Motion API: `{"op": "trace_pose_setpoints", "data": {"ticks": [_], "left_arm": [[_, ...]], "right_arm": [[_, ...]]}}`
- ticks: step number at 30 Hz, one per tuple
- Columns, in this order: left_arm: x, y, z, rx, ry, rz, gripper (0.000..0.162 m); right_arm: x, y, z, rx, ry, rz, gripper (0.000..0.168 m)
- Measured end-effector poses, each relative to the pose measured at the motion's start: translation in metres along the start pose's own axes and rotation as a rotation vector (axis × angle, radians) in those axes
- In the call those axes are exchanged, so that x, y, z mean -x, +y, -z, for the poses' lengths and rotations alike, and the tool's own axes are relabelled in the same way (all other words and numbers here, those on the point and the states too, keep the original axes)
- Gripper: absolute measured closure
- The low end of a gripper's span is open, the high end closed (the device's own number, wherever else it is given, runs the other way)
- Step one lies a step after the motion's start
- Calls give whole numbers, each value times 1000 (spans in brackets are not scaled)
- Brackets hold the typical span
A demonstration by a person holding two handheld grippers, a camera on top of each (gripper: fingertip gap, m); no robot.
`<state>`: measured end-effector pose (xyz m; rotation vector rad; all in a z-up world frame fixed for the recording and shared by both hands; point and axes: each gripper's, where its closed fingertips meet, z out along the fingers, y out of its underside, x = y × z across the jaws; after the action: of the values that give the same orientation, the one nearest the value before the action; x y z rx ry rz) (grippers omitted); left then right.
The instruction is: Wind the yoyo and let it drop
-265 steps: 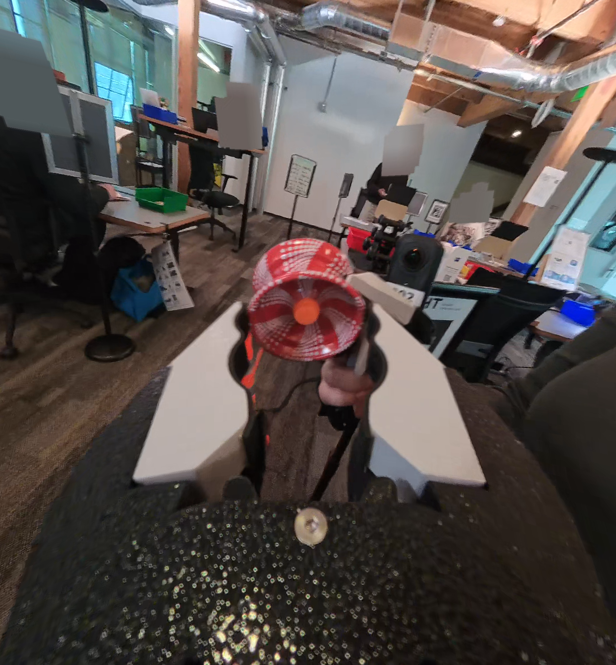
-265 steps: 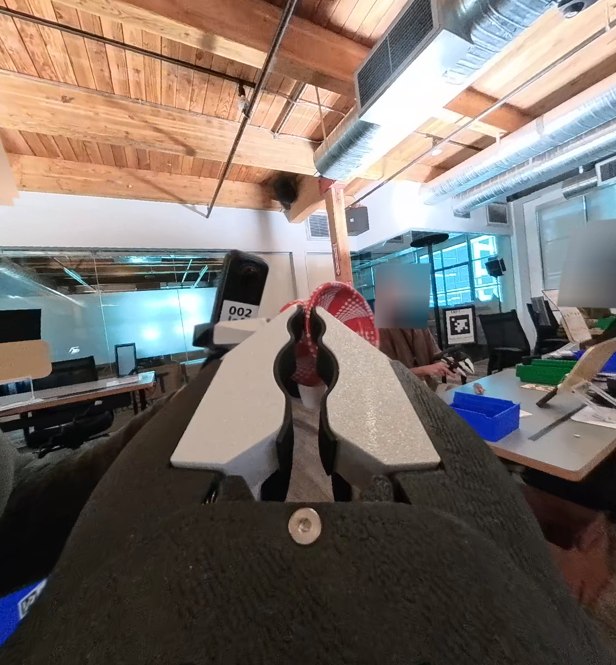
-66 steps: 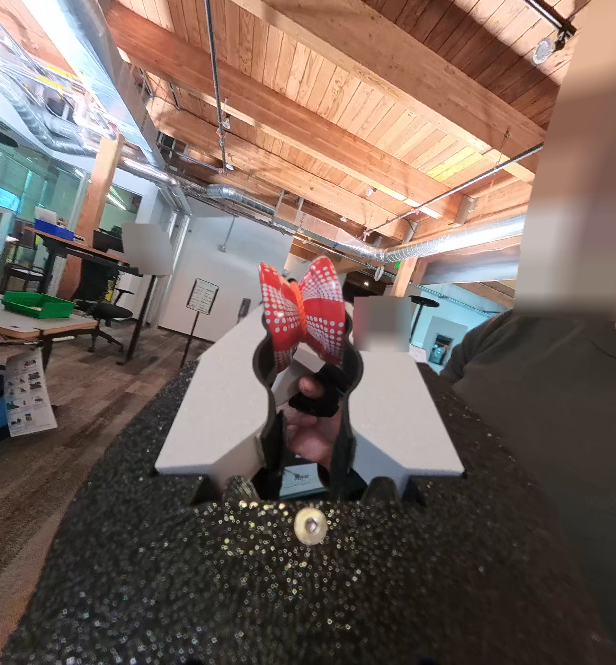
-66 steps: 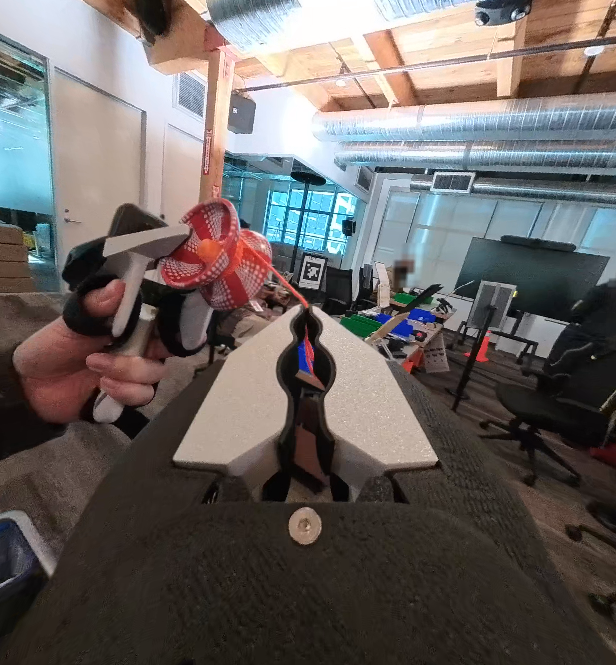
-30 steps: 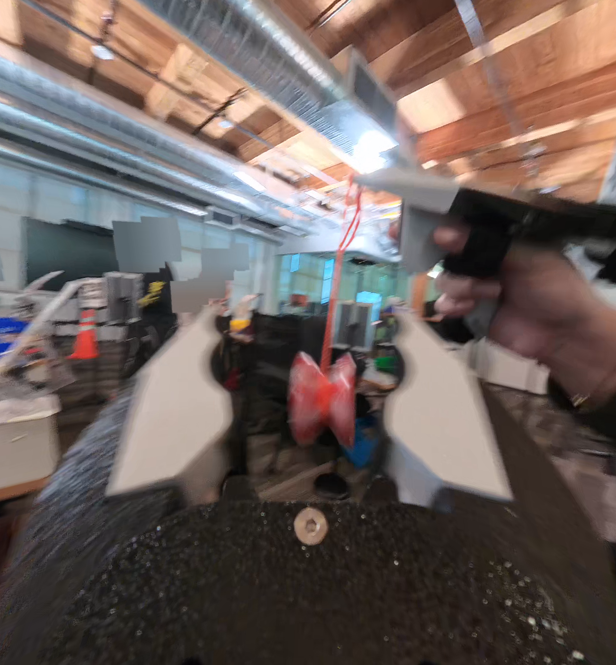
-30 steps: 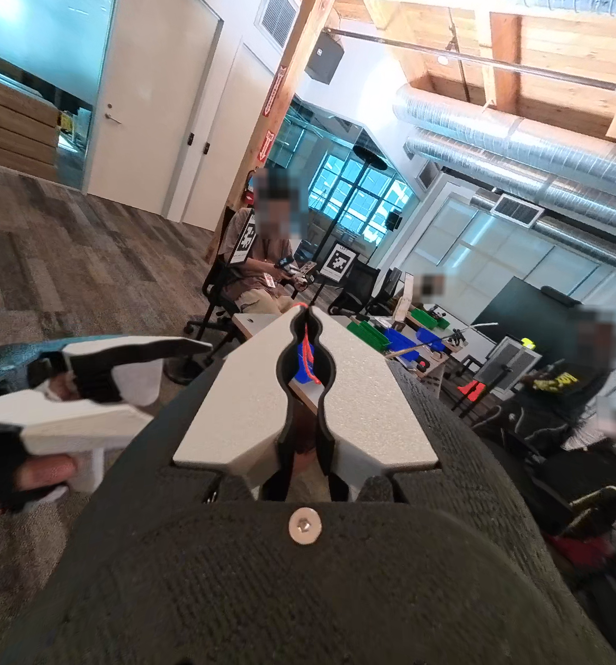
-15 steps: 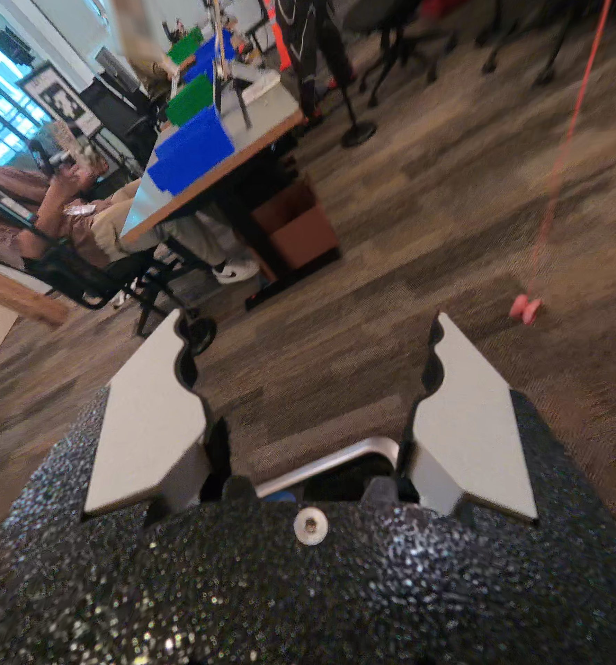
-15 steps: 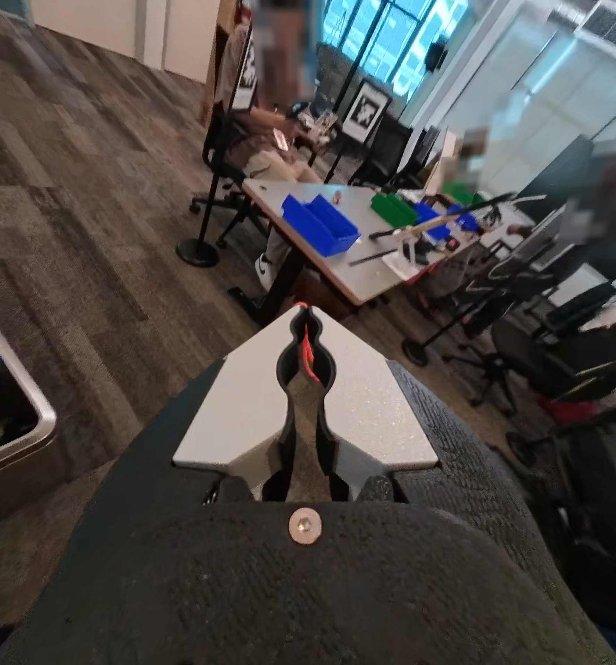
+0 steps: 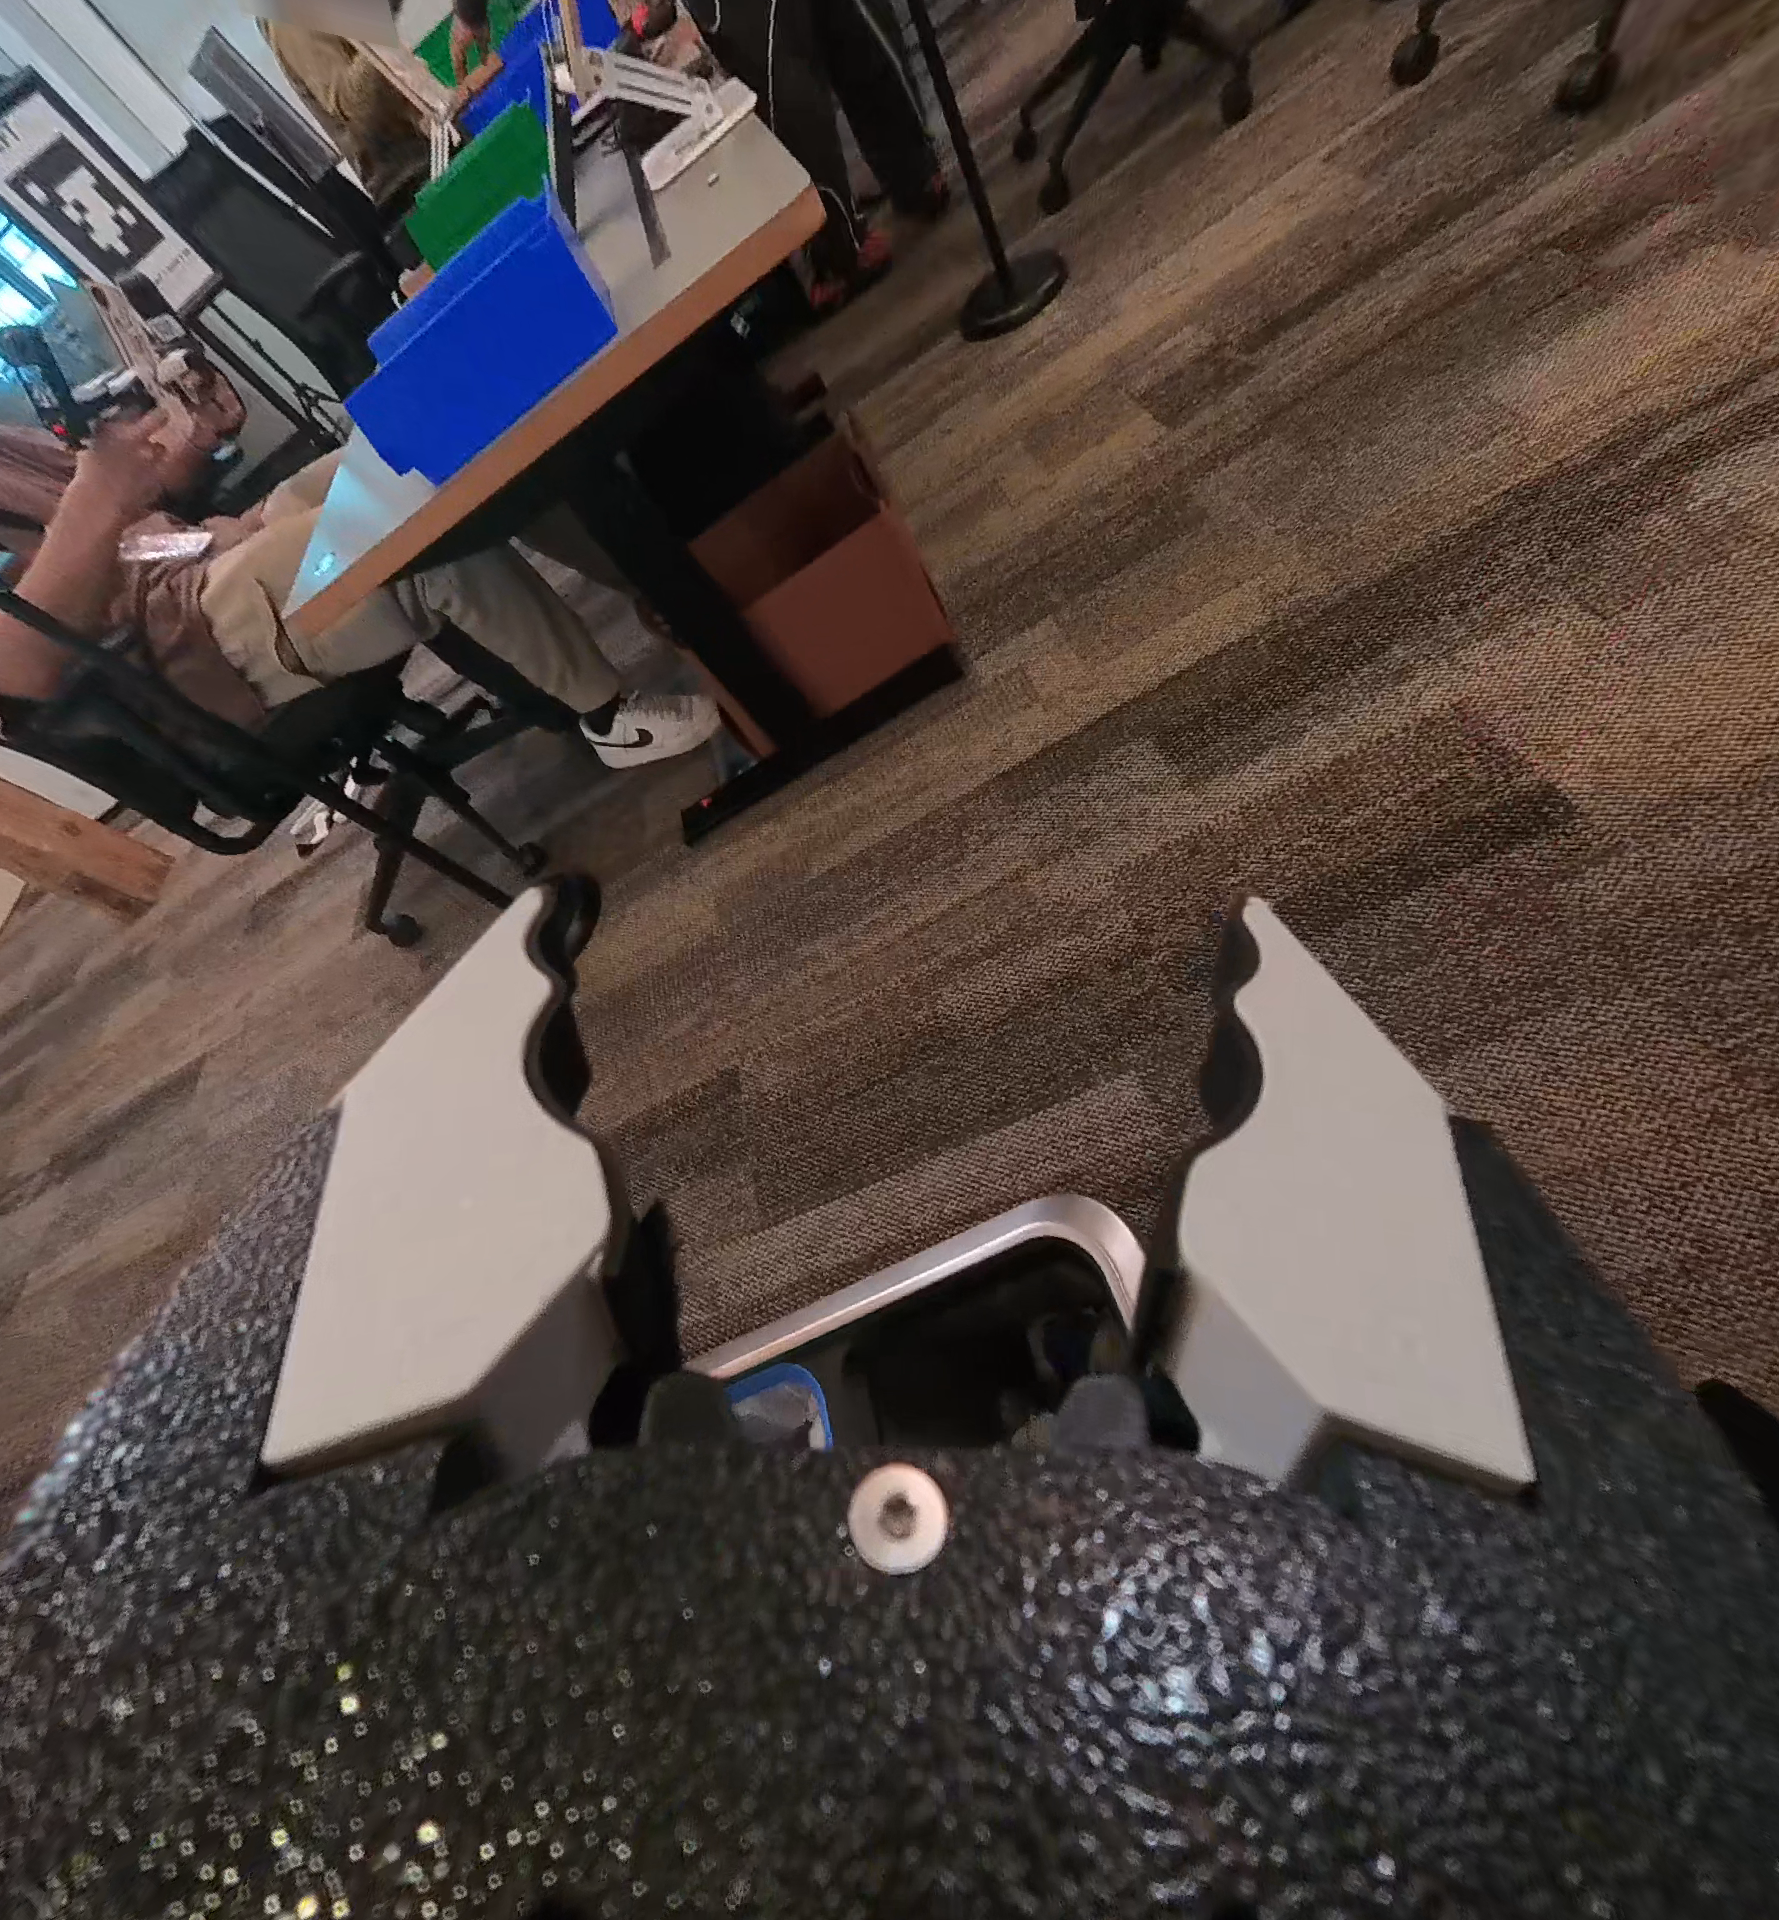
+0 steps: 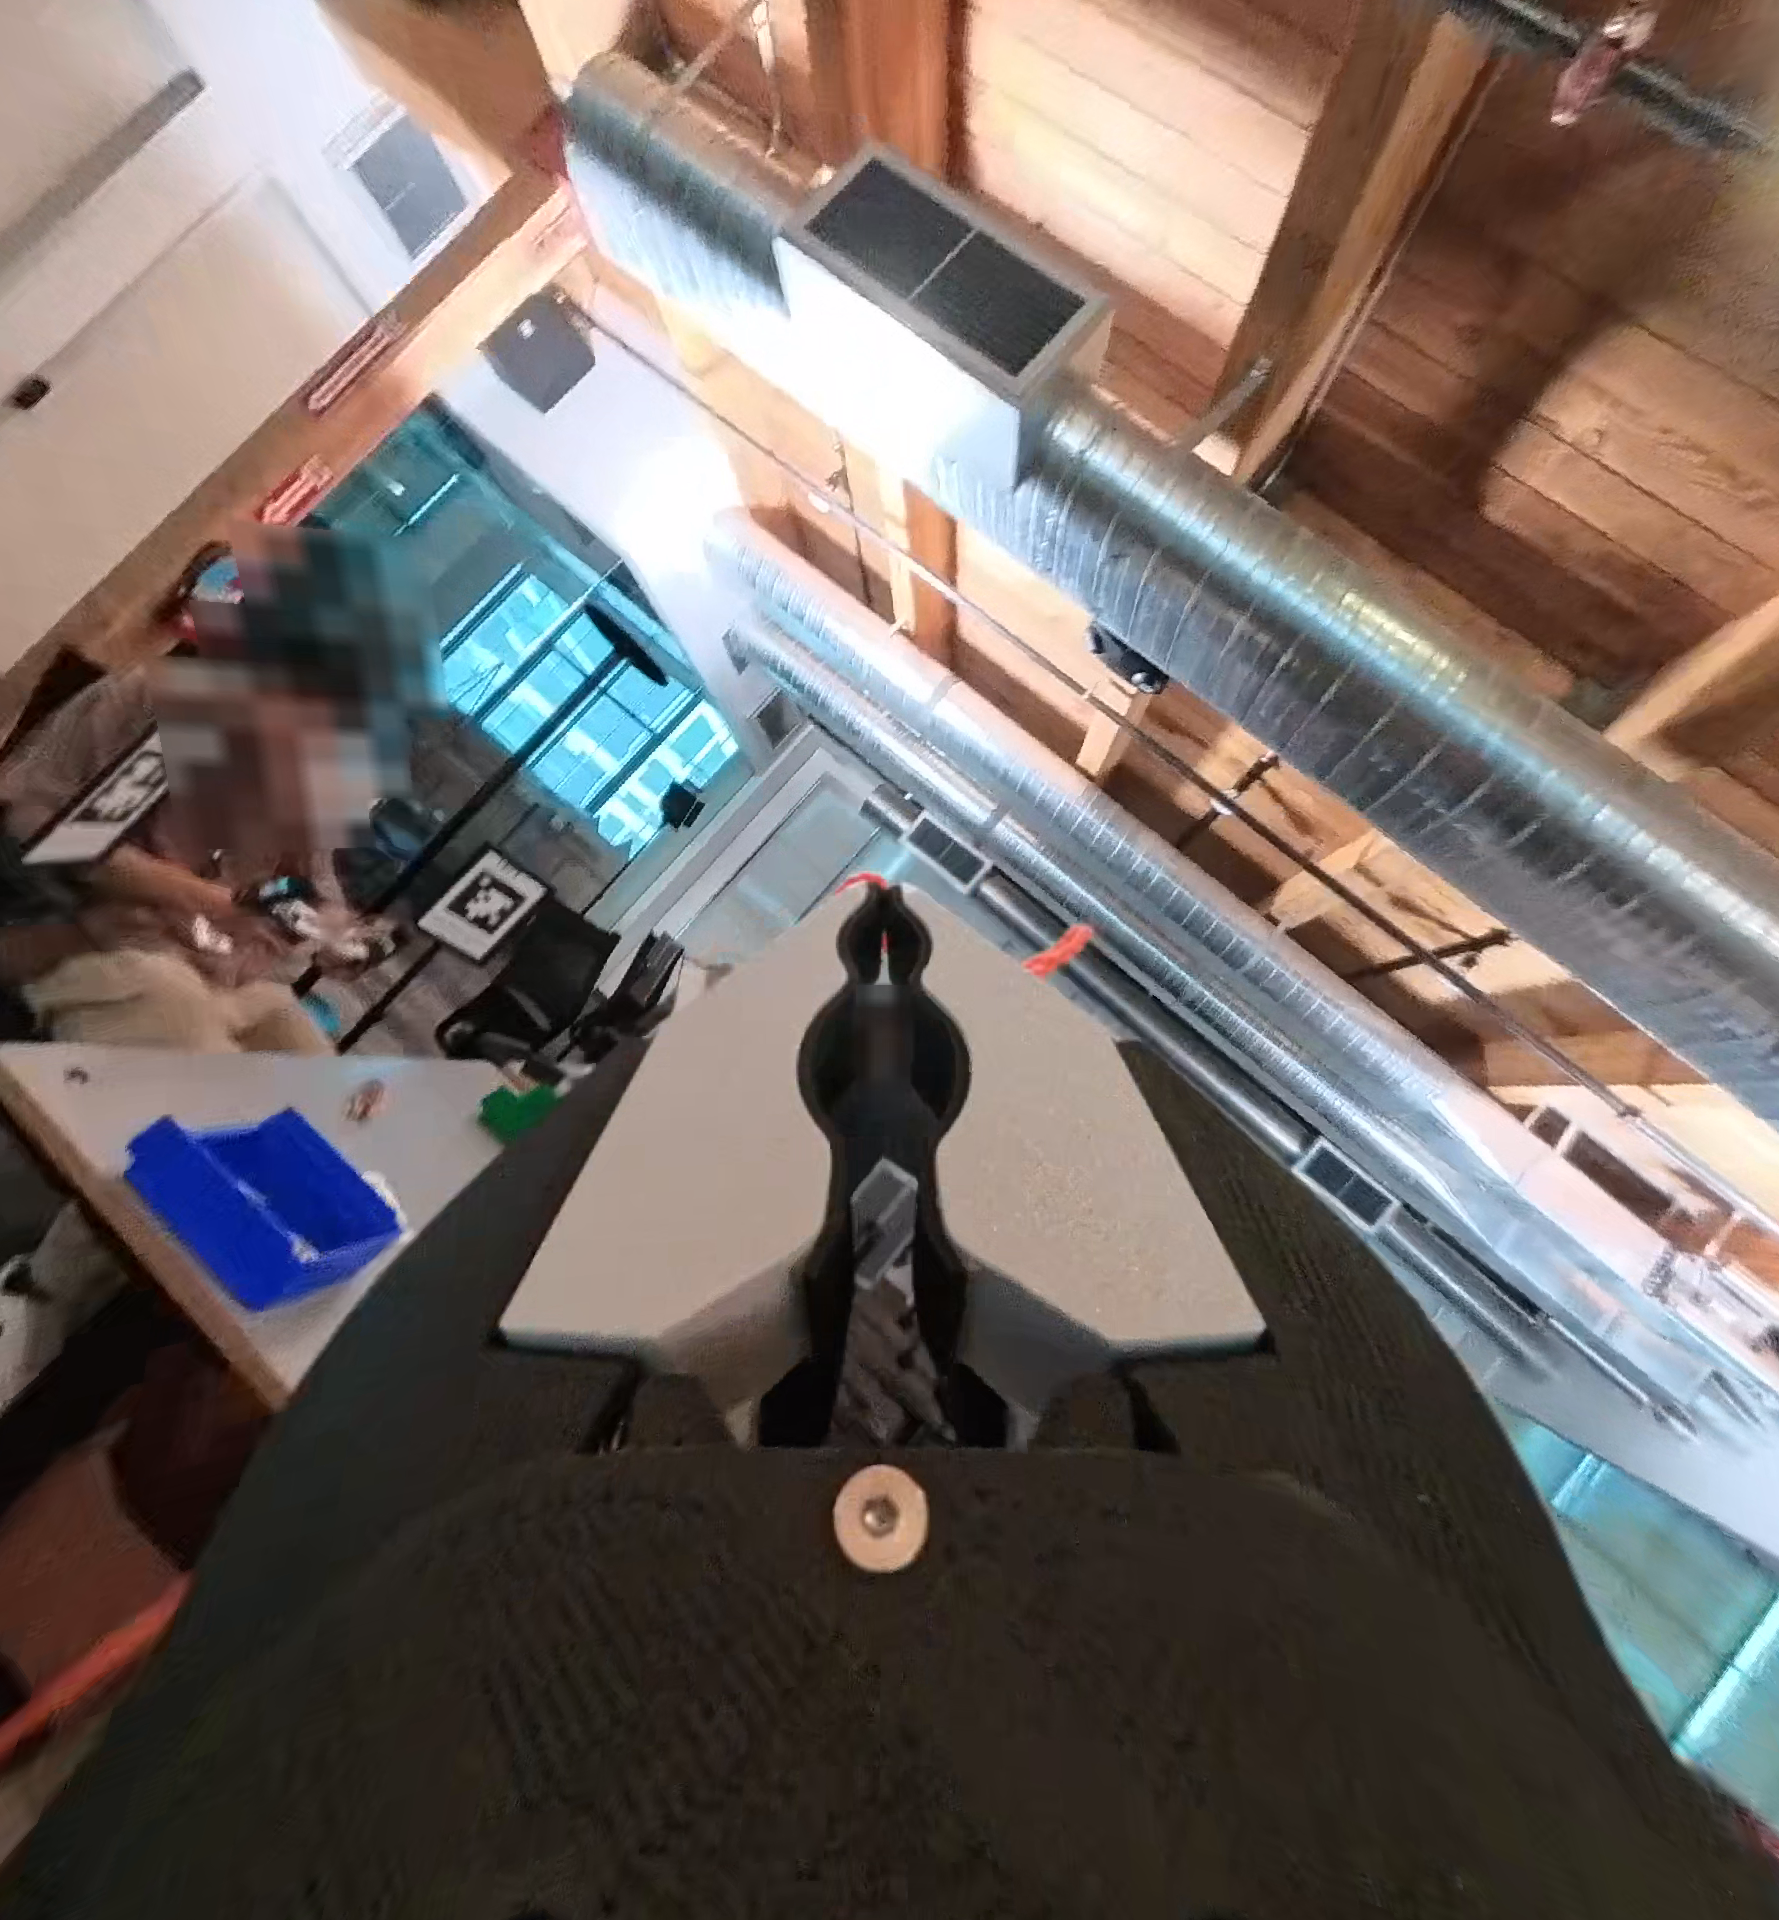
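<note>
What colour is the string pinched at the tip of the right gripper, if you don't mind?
Red, seen best in the right wrist view: the string pokes out of the right gripper.

Open carpet (image 9: 1280, 644) ahead; desk (image 9: 594, 343) perhaps obstructs left.

My left wrist camera sits just behind my own jaws and tips downward, taking in the carpet floor (image 9: 1280, 623) close below and a bench (image 9: 594, 343) farther off at upper left. My right wrist camera also rides just behind its jaws, but is rolled and pitched upward toward the ceiling ducts (image 10: 1384, 665). Both views share that bench (image 10: 272, 1081) with its blue bin (image 9: 490, 332) (image 10: 261, 1195) and the seated person (image 9: 168, 582).
</note>
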<state>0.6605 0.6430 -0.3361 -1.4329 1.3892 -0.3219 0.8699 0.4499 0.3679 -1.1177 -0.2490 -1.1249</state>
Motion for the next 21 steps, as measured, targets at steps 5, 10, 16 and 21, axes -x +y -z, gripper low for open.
{"op": "trace_pose_setpoints", "data": {"ticks": [5, 10, 16, 21], "left_arm": [[-3, 6, -3, 35, 22, 16, 42], [-6, 12, -6, 74, 47, 21, 45], [-9, 13, -7, 77, 57, 19, 48], [-12, 15, -7, 88, 75, 21, 48]], "right_arm": [[93, 53, 12, 166, -262, 59, 168], [205, 121, 60, 317, -481, -26, 168], [340, 211, 159, 539, -686, -124, 168], [389, 266, 216, 673, -714, -183, 168]]}}
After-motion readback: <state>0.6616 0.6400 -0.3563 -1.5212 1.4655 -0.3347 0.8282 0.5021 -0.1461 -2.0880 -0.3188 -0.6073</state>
